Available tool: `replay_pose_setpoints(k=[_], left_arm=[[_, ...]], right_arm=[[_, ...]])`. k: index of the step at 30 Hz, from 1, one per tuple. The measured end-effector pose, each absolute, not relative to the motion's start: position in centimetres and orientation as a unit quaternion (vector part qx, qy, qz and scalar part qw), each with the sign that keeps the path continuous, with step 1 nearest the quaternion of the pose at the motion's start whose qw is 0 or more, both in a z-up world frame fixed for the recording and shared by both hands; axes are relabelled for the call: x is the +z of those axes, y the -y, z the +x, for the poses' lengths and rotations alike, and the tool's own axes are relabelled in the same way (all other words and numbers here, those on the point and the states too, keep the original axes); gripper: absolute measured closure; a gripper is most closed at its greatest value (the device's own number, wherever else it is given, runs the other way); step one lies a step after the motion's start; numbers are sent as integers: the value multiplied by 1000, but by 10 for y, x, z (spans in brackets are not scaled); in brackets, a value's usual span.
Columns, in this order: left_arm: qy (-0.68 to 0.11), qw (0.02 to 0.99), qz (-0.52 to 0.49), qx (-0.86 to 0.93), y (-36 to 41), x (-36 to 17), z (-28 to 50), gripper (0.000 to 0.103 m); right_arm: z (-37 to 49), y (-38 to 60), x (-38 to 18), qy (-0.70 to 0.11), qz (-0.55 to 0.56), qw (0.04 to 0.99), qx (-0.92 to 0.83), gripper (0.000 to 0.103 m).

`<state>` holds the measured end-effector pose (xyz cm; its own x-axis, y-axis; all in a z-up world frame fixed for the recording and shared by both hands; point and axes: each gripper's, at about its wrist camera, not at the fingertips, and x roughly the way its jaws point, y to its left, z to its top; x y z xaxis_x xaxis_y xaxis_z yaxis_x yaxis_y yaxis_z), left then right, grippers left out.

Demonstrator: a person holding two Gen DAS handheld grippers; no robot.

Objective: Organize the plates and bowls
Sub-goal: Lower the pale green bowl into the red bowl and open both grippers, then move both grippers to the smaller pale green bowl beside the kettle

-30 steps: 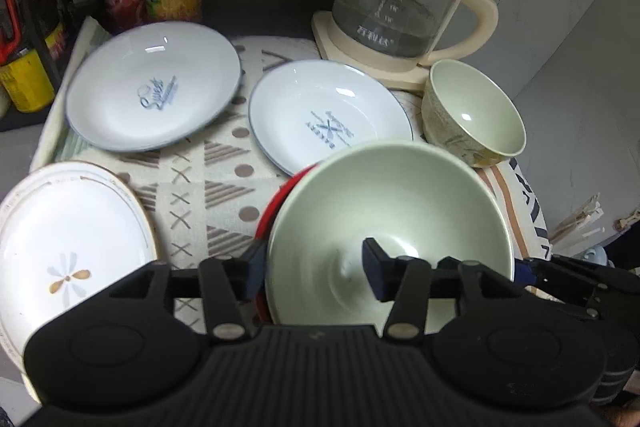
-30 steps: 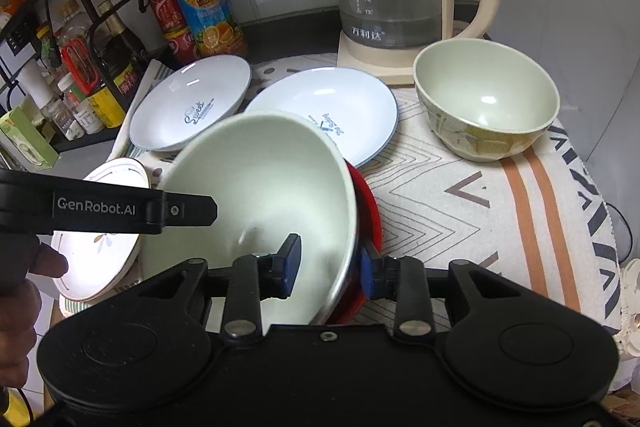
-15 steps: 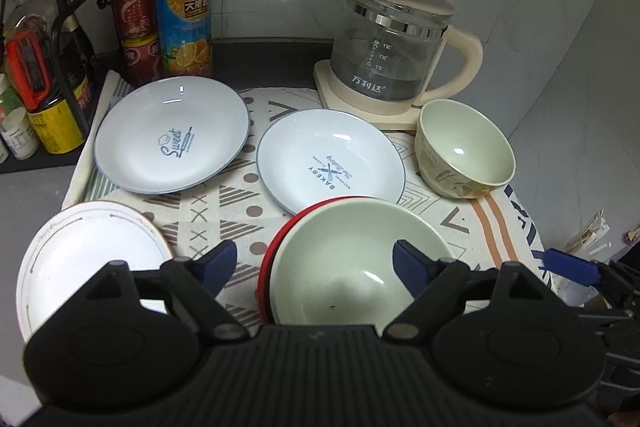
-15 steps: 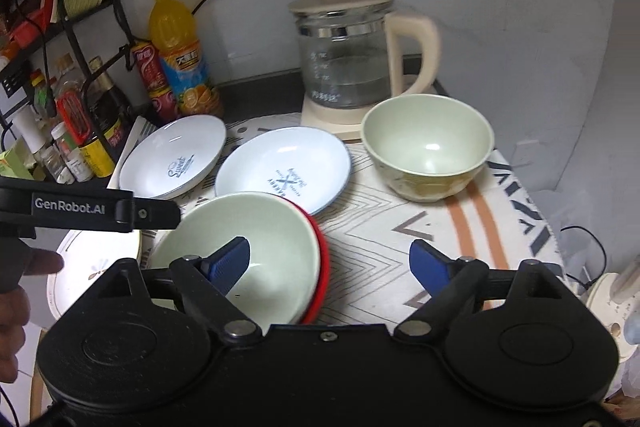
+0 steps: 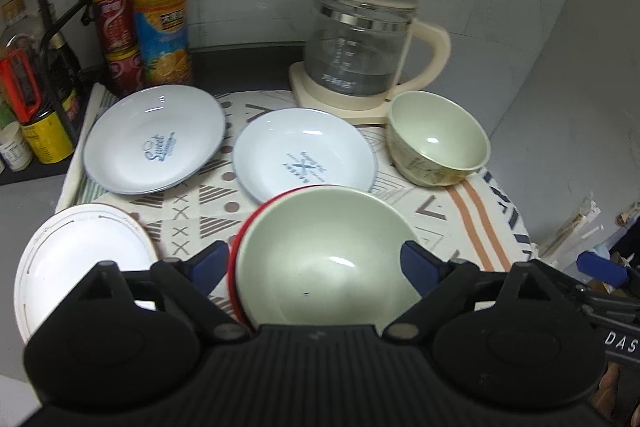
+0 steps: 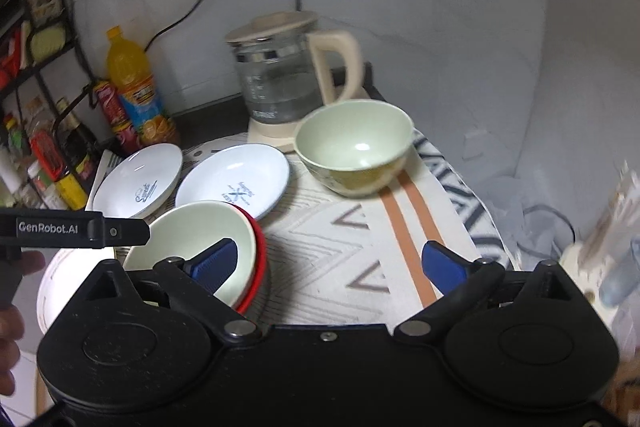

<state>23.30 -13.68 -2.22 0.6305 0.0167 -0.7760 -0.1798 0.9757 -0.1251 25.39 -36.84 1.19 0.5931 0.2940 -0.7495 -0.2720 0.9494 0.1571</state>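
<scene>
A large pale green bowl [image 5: 328, 247] [image 6: 200, 235] sits nested in a red bowl [image 5: 240, 247] [image 6: 260, 267] on the patterned cloth. My left gripper [image 5: 314, 265] hovers above it with its jaws opening wide, pads clear of the rim. My right gripper [image 6: 328, 263] is also opening, its left finger over the bowl's right rim and only cloth between the pads. A smaller green bowl [image 5: 438, 143] [image 6: 356, 147] stands at the back right. Two white plates with blue print [image 5: 154, 139] [image 5: 302, 155] lie behind, and a gold-rimmed white plate [image 5: 80, 259] lies at the left.
A glass kettle [image 5: 356, 47] on its base stands at the back by the wall. An orange juice bottle [image 5: 160, 7], red cans [image 5: 116, 23] and a black rack of jars line the back left. The cloth's right edge drops off beside the wall.
Both grippers have let go of the large green bowl, opened wide and drawn back and up. The bowl, tilted before, now rests level in the red bowl.
</scene>
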Motion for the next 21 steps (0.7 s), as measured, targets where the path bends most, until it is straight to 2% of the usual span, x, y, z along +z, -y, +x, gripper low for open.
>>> replay_pose_setpoints(k=[2, 21], left_arm=[[-426, 898, -96, 48, 141, -21, 233, 0], [-431, 898, -85, -5, 170, -20, 258, 0]], right_arm=[[252, 376, 12, -429, 22, 891, 145, 3], [254, 407, 14, -412, 25, 907, 82, 3]])
